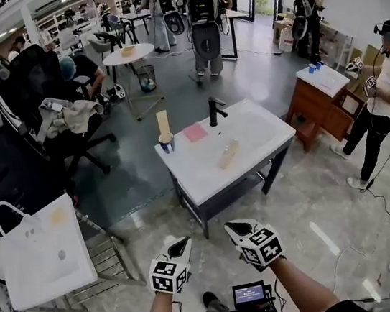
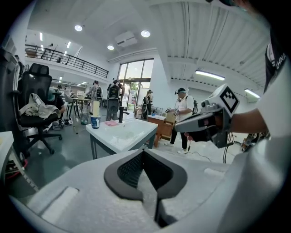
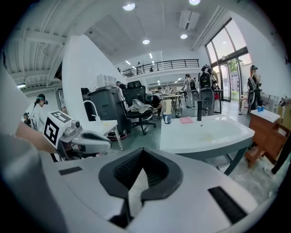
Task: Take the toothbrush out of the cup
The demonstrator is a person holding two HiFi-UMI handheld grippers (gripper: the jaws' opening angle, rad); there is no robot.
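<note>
A blue cup stands at the far left corner of the white sink table, with a tall pale toothbrush pack upright in it. Both grippers hover low in the head view, well short of the table. The left gripper is shut and holds nothing. So is the right gripper, with its jaws together. In the left gripper view the cup is far ahead of the left gripper, and the right gripper shows alongside. The right gripper view has the cup far beyond its gripper.
On the sink table are a black faucet, a pink cloth and a pale object in the basin. A white bag on a rack stands at left, an office chair behind it, a wooden cabinet and a person at right.
</note>
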